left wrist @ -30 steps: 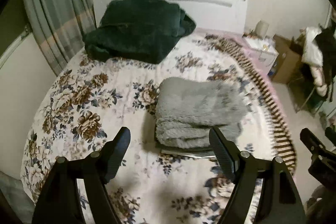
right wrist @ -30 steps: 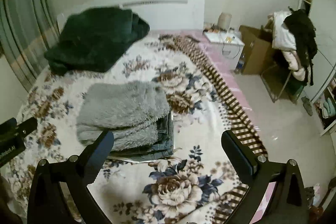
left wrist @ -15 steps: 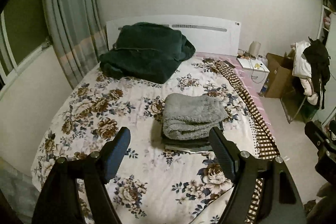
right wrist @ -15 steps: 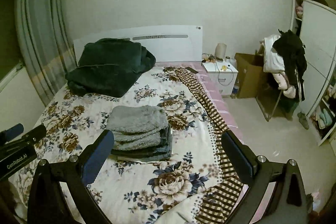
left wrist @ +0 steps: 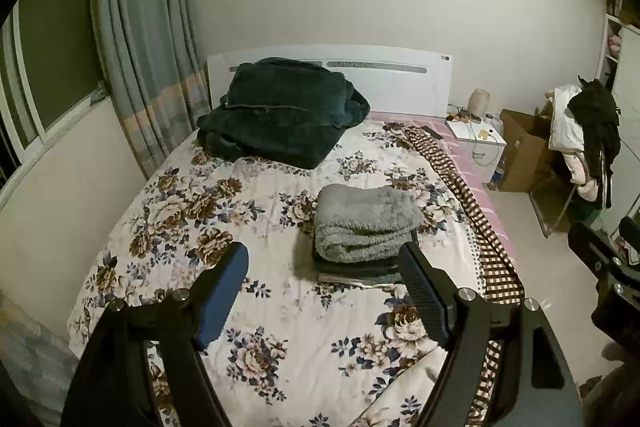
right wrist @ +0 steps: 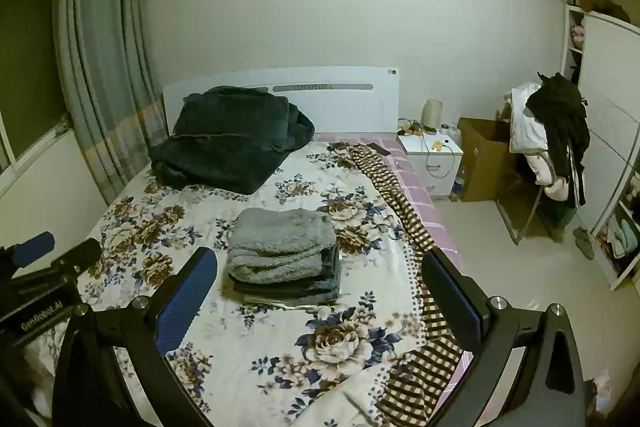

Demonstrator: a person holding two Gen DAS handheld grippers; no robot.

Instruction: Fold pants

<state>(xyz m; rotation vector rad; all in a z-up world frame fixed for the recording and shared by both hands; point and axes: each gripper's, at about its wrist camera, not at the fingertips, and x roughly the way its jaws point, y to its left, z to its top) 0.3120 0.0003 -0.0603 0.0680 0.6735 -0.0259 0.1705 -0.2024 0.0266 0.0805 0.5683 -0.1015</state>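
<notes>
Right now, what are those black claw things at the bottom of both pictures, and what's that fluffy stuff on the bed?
Those are grabbing tools a person holds, one in each hand. Each has a small camera looking out along its two fingers, so each picture comes from one tool. One picture shows the left gripper, the other the right gripper. Both have their jaws wide apart and hold nothing; they hang in the air above the foot of the bed. In the middle of the flowery cover sits a neat stack: fluffy grey pants, folded, on top of darker folded clothes. Near the headboard lies a big dark green blanket. Beside the bed stands a small white nightstand.
</notes>
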